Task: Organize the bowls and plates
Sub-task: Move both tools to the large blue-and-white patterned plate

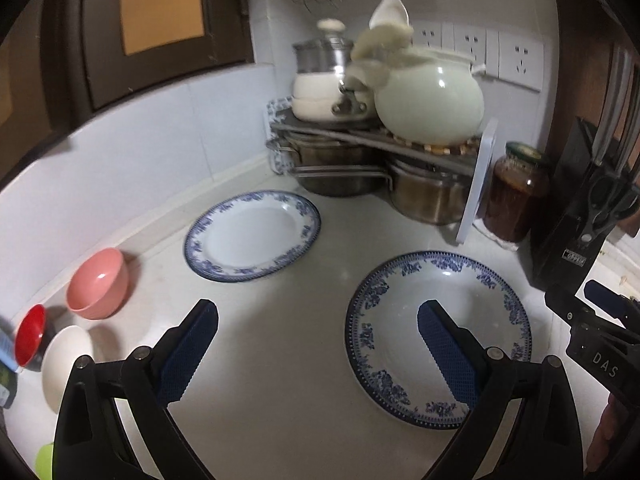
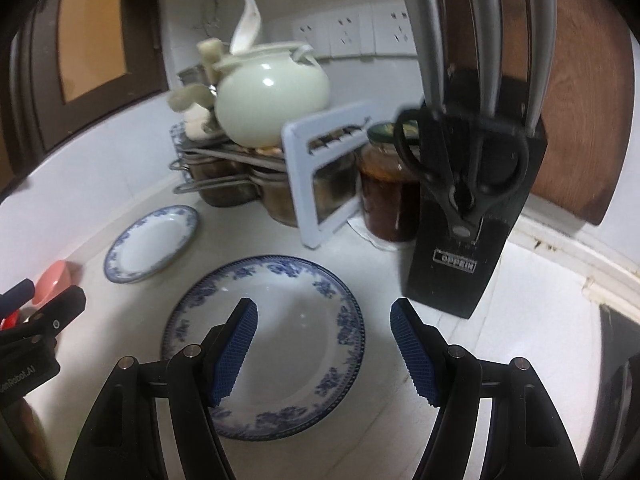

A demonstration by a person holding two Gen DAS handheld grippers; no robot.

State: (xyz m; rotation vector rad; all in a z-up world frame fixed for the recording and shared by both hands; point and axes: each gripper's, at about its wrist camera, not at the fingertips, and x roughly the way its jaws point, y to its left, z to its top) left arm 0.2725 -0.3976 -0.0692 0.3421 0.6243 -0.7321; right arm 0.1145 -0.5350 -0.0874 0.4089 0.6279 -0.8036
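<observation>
Two blue-patterned white plates lie on the white counter. The larger plate (image 1: 472,308) (image 2: 288,312) is nearer; the smaller plate (image 1: 253,235) (image 2: 151,243) lies farther back left. A pink bowl (image 1: 100,285) (image 2: 52,278), a red bowl (image 1: 30,334) and a white bowl (image 1: 66,364) sit at the left by the wall. My left gripper (image 1: 318,320) is open and empty, hovering left of the larger plate. My right gripper (image 2: 323,318) is open and empty above the larger plate's right rim; it also shows in the left wrist view (image 1: 592,312).
A corner rack (image 1: 384,136) holds a pale green pot (image 1: 430,96) (image 2: 272,96), with steel pots beneath. A white board (image 2: 320,176) leans on it. A jar (image 1: 516,192) (image 2: 390,196) and a black knife block (image 2: 468,216) stand at the right.
</observation>
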